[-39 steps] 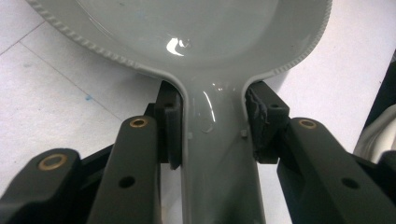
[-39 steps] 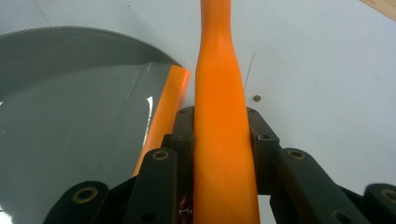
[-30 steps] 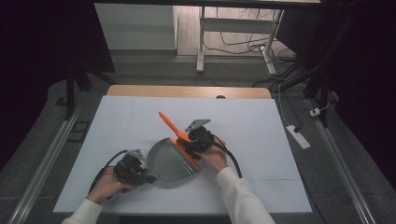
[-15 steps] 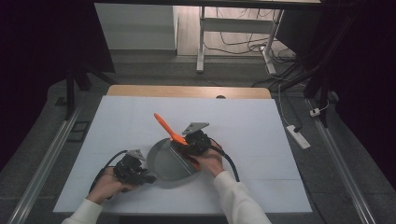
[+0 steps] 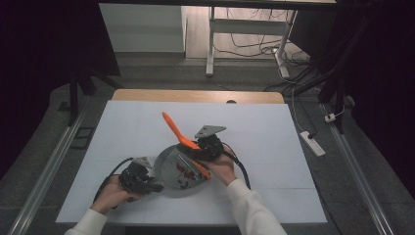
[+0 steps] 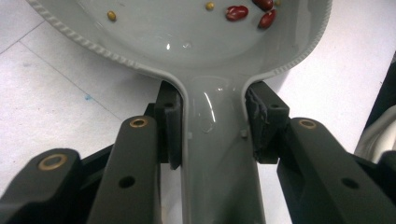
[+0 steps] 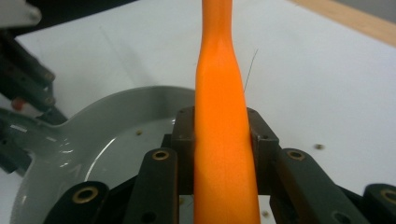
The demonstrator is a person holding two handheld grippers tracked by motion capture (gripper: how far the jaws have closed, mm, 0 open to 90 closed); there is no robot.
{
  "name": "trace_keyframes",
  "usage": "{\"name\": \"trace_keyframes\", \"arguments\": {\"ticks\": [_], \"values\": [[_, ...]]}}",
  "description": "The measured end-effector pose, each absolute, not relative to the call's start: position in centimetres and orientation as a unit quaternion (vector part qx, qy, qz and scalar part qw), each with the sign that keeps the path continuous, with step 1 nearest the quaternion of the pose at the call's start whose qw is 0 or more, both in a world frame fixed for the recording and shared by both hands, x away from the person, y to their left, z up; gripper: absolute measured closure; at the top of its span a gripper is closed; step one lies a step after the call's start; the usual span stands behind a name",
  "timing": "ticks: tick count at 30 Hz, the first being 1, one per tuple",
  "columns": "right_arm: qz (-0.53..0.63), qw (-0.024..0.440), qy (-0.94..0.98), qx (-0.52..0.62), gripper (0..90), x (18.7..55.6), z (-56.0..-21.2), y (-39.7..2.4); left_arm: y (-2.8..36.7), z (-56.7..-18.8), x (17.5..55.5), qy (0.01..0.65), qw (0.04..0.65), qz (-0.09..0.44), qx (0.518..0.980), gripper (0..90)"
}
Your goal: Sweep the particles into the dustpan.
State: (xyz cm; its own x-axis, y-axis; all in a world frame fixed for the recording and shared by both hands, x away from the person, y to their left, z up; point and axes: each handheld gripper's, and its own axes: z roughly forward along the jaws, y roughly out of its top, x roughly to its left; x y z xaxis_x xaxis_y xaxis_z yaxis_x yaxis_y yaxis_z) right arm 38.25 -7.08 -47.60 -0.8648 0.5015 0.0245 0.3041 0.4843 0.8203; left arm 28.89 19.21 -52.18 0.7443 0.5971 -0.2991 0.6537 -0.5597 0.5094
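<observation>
Beans (image 5: 185,172) sit in a loose dark cluster in the grey pan (image 5: 169,171) near the front middle of the white table (image 5: 274,147), seen from the high view, and over them the right gripper (image 5: 208,146) carries an orange spatula (image 5: 178,134), blade low over the pan, handle rising up and away toward the far side. The left gripper (image 5: 142,178) sits just left of the pan, at its handle. Over to the left gripper view: both jaws are clamped on the pan handle (image 6: 217,154), one pad each side, and a few red beans (image 6: 236,12) and small yellow bits lie in the bowl beyond. The handle looks smooth and glossy, so the likely trouble is that a hard push from the spatula twists the pan in that pinch, tips the rim and sends beans onto the table. Now the right gripper view: the jaws are closed tight across the wide part of the spatula, the pan rim (image 7: 121,95) just below and left. Held that far from the blade, the tool could swing or slip under load, and a scrape could flick beans over the shallow edge; a stray bit (image 7: 319,146) already lies on the table to the right.
</observation>
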Motion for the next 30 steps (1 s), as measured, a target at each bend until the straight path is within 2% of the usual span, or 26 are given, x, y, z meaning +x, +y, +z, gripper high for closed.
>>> {"name": "trace_keyframes", "arguments": {"ticks": [8,15,30], "values": [[0.439,0.157,0.837,0.288,70.1,40.3,-46.9,-10.0,19.3,-52.2,28.8,0.356,0.309,-0.044,0.881,62.1],[0.415,0.168,0.836,0.317,70.1,42.4,-47.3,-11.3,19.4,-52.2,28.8,0.357,0.309,-0.044,0.88,62.0],[0.346,0.192,0.87,0.294,70.1,46.7,-49.1,-8.0,19.8,-52.4,28.9,0.358,0.313,-0.049,0.879,62.1]]}}
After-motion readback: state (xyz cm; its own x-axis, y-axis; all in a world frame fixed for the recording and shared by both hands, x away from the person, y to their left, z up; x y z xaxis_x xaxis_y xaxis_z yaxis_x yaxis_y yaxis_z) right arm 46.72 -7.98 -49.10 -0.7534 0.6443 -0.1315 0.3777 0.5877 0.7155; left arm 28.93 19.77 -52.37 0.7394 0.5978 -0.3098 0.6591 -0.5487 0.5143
